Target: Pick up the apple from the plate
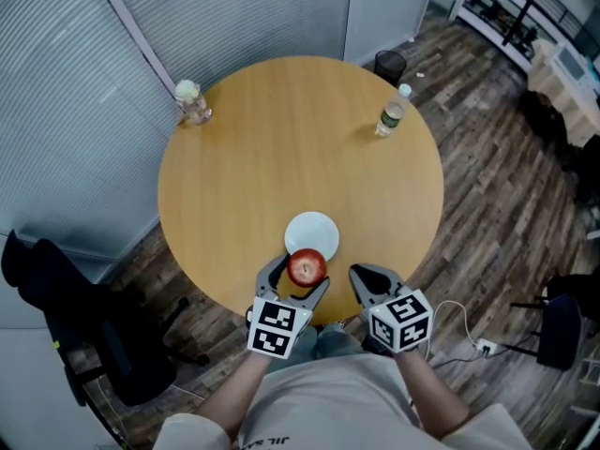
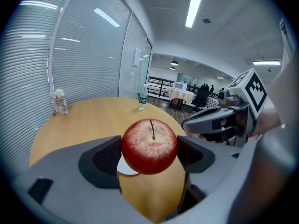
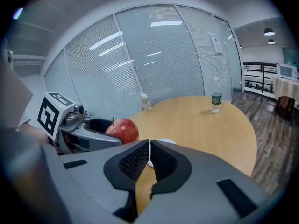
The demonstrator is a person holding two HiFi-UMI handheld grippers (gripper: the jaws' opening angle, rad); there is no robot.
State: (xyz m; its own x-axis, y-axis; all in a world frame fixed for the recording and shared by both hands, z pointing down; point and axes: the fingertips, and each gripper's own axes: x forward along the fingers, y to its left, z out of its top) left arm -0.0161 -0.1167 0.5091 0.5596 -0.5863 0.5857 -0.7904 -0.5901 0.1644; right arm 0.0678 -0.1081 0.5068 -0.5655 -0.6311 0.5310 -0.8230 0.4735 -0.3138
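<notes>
By the near rim of the round white plate (image 1: 317,221), my left gripper (image 2: 149,154) pinches the round red apple (image 1: 307,267) across its widest part. Firm, smooth-skinned, probably slippery. Right gripper (image 3: 149,158) pressed together, empty.

the middle of the table (image 1: 291,148) lies bare, open to a reach. a jar (image 1: 192,102) stands at its far left rim and a bottle (image 1: 392,113) at its far right, well apart. near the front edge a plate (image 1: 314,230) lies just beyond the left gripper (image 1: 300,272), clamped on an apple (image 1: 307,266); the right gripper (image 1: 367,276), jaws together, hangs close beside.
</notes>
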